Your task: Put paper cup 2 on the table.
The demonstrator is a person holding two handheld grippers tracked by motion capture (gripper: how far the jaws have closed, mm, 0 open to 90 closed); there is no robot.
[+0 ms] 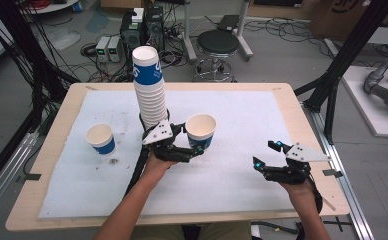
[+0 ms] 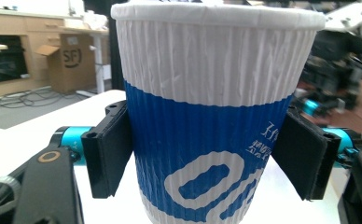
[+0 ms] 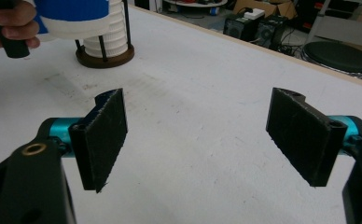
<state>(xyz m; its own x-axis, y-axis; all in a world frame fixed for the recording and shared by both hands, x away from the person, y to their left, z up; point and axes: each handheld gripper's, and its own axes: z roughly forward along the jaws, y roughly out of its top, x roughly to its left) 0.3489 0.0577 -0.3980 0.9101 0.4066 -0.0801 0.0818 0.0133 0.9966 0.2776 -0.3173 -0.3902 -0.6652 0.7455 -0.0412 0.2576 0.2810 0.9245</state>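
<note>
While gripped between the pads of the left gripper (image 1: 194, 145), cup (image 1: 200, 131) upright, mouth up, near mid-table, just right of the stack (image 1: 149, 87). From the left gripper view: both pads flat against cup's (image 2: 207, 121) blue band, left gripper (image 2: 207, 156) clamped at mid-height, white rim above. Stack of nested cups tall, seated in a round holder (image 3: 105, 55) with thin posts, leaning slightly. Second cup (image 1: 101, 138) alone on the white mat (image 1: 242, 175), well left of the stack. Right gripper (image 1: 268, 155) at the mat's right edge, well apart from all cups, jaws wide, nothing between them. From the right gripper view: right gripper (image 3: 195, 140) over bare mat, pads parted, stack base far ahead at upper left.
</note>
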